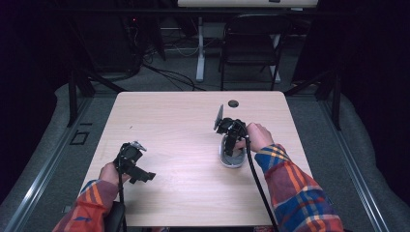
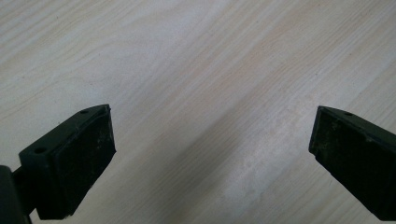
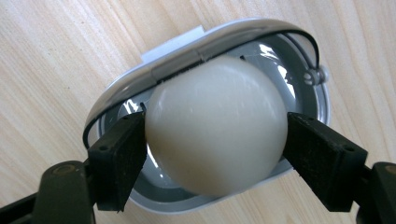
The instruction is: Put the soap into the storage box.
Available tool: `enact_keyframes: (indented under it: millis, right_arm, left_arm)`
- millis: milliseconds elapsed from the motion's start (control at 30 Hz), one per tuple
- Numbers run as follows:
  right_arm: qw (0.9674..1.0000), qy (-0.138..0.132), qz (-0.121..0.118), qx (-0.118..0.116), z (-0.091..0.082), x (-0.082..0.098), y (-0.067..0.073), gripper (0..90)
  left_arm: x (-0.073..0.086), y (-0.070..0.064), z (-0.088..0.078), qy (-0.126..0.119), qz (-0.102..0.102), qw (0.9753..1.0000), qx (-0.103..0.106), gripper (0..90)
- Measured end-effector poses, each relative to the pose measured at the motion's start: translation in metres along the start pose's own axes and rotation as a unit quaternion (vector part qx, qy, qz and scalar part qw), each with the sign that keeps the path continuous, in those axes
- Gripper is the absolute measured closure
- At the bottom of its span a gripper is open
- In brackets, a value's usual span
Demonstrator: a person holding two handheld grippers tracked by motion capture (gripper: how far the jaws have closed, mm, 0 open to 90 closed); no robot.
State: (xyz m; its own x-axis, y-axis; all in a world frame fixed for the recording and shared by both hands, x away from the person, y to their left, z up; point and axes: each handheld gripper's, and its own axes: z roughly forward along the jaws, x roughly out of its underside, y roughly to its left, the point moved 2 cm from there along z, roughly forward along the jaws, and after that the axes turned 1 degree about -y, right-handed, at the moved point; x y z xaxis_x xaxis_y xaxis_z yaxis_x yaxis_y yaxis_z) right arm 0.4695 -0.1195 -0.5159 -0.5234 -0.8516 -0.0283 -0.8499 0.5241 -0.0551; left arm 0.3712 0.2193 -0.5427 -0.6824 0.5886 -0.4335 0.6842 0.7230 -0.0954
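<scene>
On the left of the high view, the person's left gripper (image 1: 137, 170) is hovering low over the bare near-left part of the desk (image 1: 183, 121), well apart from the work. Its own view is showing its two fingers (image 2: 74, 163) standing wide apart with nothing but pale wood grain between them, so this hand is idling.

Moving right, the right gripper (image 1: 229, 145) is pointing down into a small white-rimmed dish (image 1: 231, 163) sitting on the desk's near-right part. From above, the hand and gripper are covering most of the dish, and what the fingers are holding cannot be made out there.

The right gripper view is supplying that: a smooth white egg (image 3: 215, 123) is sitting between the two black fingers (image 3: 122, 156), which are pressing against its opposite sides, so they are clamped on it. The egg is lying within the oval dish (image 3: 187, 46), whose shiny grey inside and thin black wire along the rim are showing behind it. Whether the egg is resting on the dish floor or hanging just above it cannot be told.

The step in hand appears to be the egg's transfer at the dish, either setting down or picking up. The next move is likely calling for a gentle, steady grip and a straight vertical path, since the shell is round, slick and fragile.
</scene>
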Motion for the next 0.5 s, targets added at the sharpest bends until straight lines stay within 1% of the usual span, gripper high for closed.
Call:
enact_keyframes:
  millis: [100, 233, 300, 367, 433, 467, 500]
  right_arm:
    - [1.0000, -0.005, 0.002, 0.001, -0.004, 0.002, 0.002, 21.5]
    - [0.9997, -0.022, 0.009, 0.004, -0.010, 0.006, 0.005, 18.6]
    - [0.9996, -0.026, 0.009, 0.002, -0.014, 0.009, 0.005, 17.4]
    - [0.9990, -0.042, 0.017, -0.001, -0.017, 0.013, 0.005, 14.7]
    - [0.9989, -0.042, 0.018, 0.001, -0.019, 0.015, 0.004, 14.6]
    - [0.9984, -0.051, 0.023, -0.001, -0.023, 0.021, 0.002, 13.5]
    - [0.9984, -0.051, 0.023, -0.001, -0.023, 0.021, 0.002, 13.5]
  left_arm:
    - [0.000, 0.000, 0.000, 0.000, 0.000, 1.0000, 0.000, 0.3]
    - [0.000, 0.000, 0.000, 0.000, 0.001, 1.0000, 0.000, 0.3]
    - [0.000, 0.000, 0.000, 0.000, 0.001, 1.0000, 0.000, 0.3]
    - [0.000, 0.000, 0.000, 0.000, 0.000, 1.0000, 0.000, 0.3]
    - [0.000, 0.000, 0.000, 0.000, 0.001, 1.0000, 0.000, 0.3]
    - [0.000, 0.000, 0.000, 0.000, 0.001, 1.0000, -0.002, 0.3]
    - [0.000, 0.000, 0.000, 0.000, 0.001, 1.0000, -0.002, 0.3]
